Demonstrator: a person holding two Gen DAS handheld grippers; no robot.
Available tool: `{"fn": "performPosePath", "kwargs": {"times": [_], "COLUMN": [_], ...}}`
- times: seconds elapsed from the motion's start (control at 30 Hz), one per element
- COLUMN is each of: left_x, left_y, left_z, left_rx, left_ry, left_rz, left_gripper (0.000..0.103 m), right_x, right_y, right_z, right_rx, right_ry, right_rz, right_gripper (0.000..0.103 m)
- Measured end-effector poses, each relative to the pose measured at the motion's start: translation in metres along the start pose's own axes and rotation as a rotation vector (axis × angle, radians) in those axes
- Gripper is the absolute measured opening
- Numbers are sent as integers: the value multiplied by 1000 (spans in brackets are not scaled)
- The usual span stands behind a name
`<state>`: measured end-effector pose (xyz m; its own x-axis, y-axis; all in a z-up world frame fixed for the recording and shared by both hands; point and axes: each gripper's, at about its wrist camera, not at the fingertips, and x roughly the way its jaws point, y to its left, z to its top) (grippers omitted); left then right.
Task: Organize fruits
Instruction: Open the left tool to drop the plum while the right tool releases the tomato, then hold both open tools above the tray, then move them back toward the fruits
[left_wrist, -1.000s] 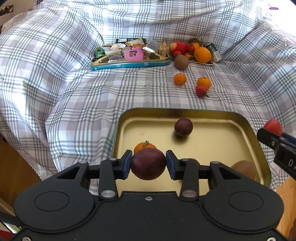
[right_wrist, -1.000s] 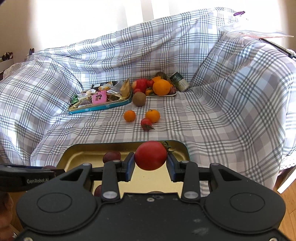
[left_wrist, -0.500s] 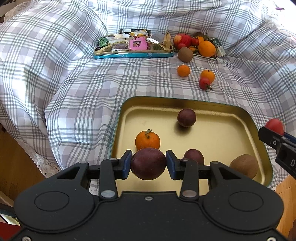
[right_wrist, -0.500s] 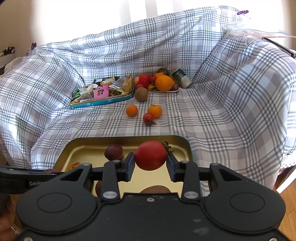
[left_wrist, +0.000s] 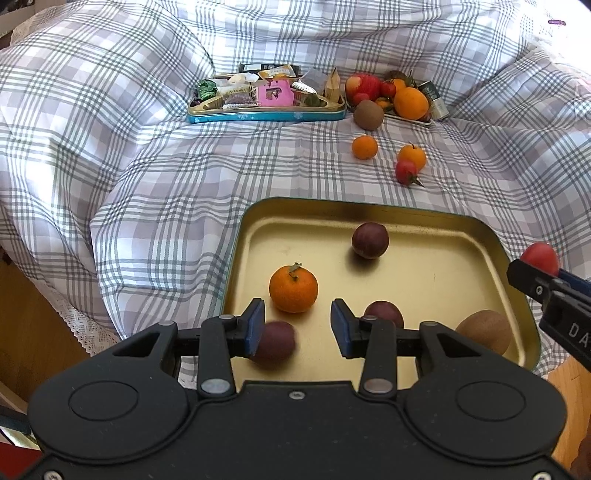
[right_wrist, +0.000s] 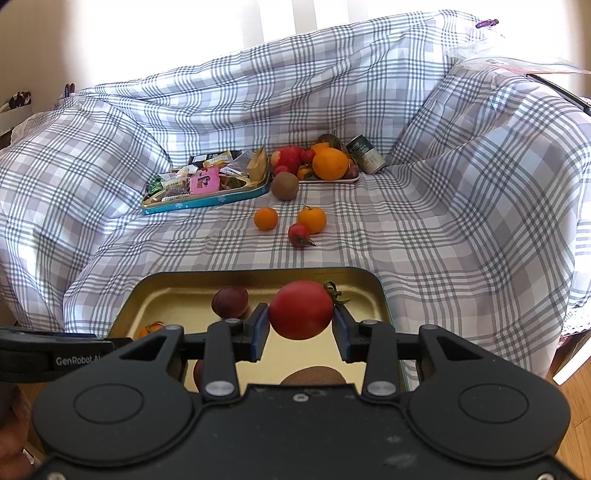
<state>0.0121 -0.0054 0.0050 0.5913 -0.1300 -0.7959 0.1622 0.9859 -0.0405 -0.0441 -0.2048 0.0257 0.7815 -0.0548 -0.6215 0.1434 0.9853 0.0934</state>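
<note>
Across a sofa draped in a plaid sheet (left_wrist: 155, 155), a gold tin tray (left_wrist: 424, 221) sits at the near edge, and a blue-rimmed tin of snack packets (left_wrist: 266, 107) lies at the back beside a white plate of fruit (right_wrist: 328, 180). Over the near left corner of the gold tray hangs the left gripper (left_wrist: 297, 325), its jaws apart, with a dark plum (left_wrist: 275, 343) lying on the tray floor just below, close to the left pad. At the tray's right side the right gripper (right_wrist: 300, 325) has its jaws clamped on a red tomato (right_wrist: 301, 309). Inside the tray also lie a kiwi (left_wrist: 484, 330), a mandarin (left_wrist: 293, 288) and two more plums (left_wrist: 370, 240). Loose on the sheet between the trays are another kiwi (left_wrist: 368, 114), two small oranges (left_wrist: 364, 147) and a small tomato (left_wrist: 406, 171).
</note>
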Motion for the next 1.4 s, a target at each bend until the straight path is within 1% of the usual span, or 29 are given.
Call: {"fn": "performPosePath", "kwargs": {"times": [0.27, 0.63, 1.1, 1.4], "left_x": [2, 5, 4, 4], "left_y": [-1, 0, 0, -1], "left_z": [-1, -2, -2, -3], "left_rx": [2, -5, -5, -4], "left_ry": [12, 35, 32, 32], "left_rz": [-1, 12, 22, 24], "left_gripper": [49, 49, 49, 49], "right_x": [-2, 1, 1, 4], "right_y": [1, 0, 0, -2], "right_z": [0, 0, -2, -3], "right_rx": [-3, 2, 2, 11], "right_ry": [-14, 2, 14, 31], "right_rz": [5, 0, -1, 2], "right_gripper": [39, 39, 39, 44]}}
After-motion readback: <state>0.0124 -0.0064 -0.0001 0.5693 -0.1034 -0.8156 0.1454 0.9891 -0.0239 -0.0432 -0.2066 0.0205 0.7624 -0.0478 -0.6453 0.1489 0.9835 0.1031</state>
